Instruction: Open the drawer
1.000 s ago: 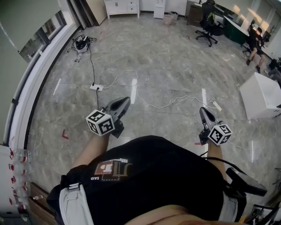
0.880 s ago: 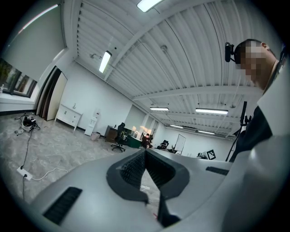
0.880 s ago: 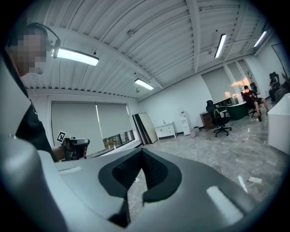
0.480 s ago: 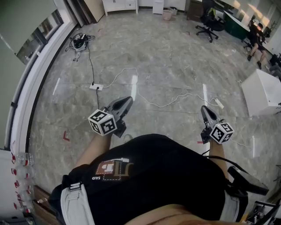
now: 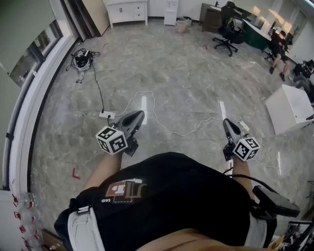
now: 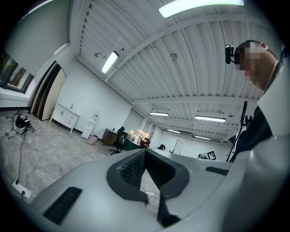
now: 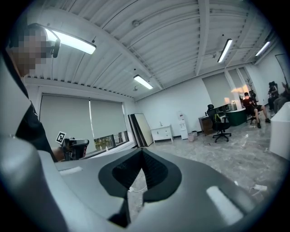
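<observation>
The drawer belongs to the one white cabinet (image 5: 126,10) against the far wall. Its fronts look closed, though they are too small to count. Just right of the cabinet stand one white water dispenser (image 5: 169,7) and one small bin (image 5: 182,24). Further right of it is one black office chair (image 5: 225,35) beside a dark bench (image 5: 257,30), with one seated person (image 5: 277,46) beyond. Out from the cabinet's left end, on the marble floor (image 5: 186,78), lies one heap of black and white gear (image 5: 81,58). A black cable (image 5: 98,88) runs from it to one white power strip (image 5: 107,114). A white cable (image 5: 167,125) trails on to a second power strip (image 5: 241,126). One white box (image 5: 289,109) sits far to the cabinet's right. The two grippers are well apart from the cabinet, across the whole floor, both pointing out toward its wall. The left gripper (image 5: 139,114) has its fingers closed tip to tip with nothing between them. The right gripper (image 5: 226,122) is the same, fingers together and empty.
</observation>
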{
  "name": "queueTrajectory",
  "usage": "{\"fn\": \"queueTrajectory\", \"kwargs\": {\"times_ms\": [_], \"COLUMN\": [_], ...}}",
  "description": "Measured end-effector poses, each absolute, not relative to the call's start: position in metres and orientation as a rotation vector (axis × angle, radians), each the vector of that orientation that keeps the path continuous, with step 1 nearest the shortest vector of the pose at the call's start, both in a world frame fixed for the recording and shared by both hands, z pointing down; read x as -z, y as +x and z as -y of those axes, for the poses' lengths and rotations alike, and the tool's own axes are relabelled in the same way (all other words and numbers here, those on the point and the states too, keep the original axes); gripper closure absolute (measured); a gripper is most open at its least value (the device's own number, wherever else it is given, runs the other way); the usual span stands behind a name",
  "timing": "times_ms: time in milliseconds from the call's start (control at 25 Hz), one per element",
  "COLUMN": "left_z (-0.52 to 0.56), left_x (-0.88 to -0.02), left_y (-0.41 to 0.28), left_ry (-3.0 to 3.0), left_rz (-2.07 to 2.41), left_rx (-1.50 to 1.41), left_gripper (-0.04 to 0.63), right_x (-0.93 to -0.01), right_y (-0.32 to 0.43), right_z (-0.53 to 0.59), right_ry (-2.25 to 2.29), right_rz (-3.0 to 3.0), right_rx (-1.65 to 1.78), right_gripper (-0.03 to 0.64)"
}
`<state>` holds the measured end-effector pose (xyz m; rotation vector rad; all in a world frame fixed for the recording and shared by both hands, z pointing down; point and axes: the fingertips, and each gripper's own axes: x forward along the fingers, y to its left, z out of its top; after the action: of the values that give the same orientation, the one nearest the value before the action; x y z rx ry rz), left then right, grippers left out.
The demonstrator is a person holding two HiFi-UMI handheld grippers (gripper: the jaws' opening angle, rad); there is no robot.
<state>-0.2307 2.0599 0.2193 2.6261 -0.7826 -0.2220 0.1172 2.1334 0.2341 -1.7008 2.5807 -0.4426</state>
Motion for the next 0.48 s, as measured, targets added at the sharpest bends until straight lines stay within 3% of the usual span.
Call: {"fn": "queueTrajectory", "kwargs": {"times_ms": [480], "left_z": [-1.944], "left_x": [-0.235], "left_y": [-0.303], "left_ry": [2.551], "left_rz": [0.897], "left_rx": [0.255], "left_gripper": [0.603], "right_x": [-0.247], "right_y": [0.053], "right_z": [-1.995], "right_ry": [-1.623], "right_rz": [-2.689], "right_rx": [0.474], "right_gripper": [0.62]}}
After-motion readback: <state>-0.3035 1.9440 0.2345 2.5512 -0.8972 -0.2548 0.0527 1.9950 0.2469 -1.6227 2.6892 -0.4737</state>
